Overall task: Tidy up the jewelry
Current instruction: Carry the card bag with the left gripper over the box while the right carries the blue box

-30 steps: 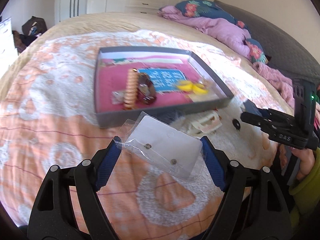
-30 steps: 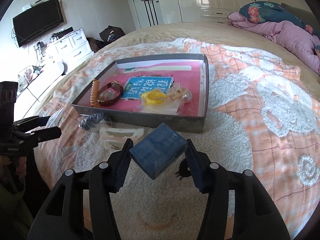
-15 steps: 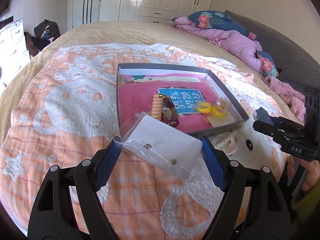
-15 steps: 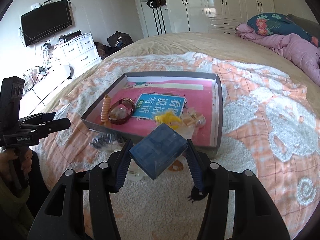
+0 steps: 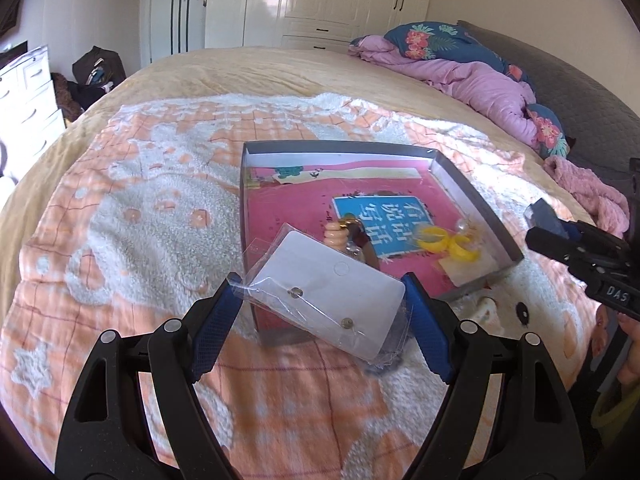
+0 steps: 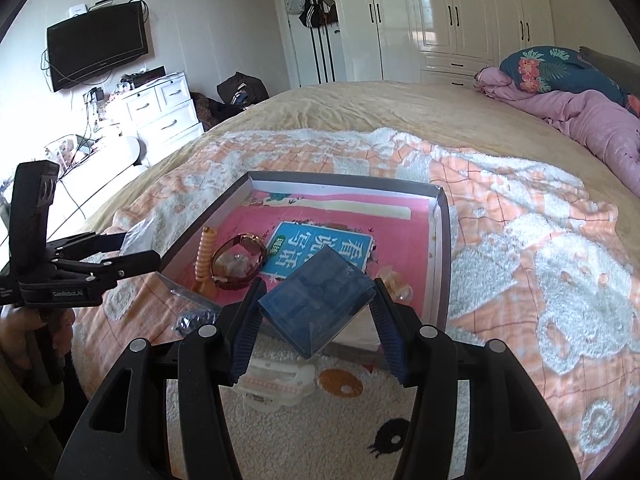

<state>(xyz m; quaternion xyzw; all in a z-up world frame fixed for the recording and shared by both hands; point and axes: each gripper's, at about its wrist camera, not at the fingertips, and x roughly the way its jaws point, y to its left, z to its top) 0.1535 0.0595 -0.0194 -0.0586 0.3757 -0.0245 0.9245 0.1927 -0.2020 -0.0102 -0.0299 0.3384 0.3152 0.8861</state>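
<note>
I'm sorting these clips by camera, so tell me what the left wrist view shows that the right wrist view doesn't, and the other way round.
Only the left wrist view shows the earring card face-on in its clear sleeve, gripped by the left tongs, plus the yellow rings in the tray.

Only the right wrist view shows the blue box held in the right tongs, the wall TV, and the white hair clip on the blanket.

Both show the grey tray, its spiral hair tie and the watch.
</note>
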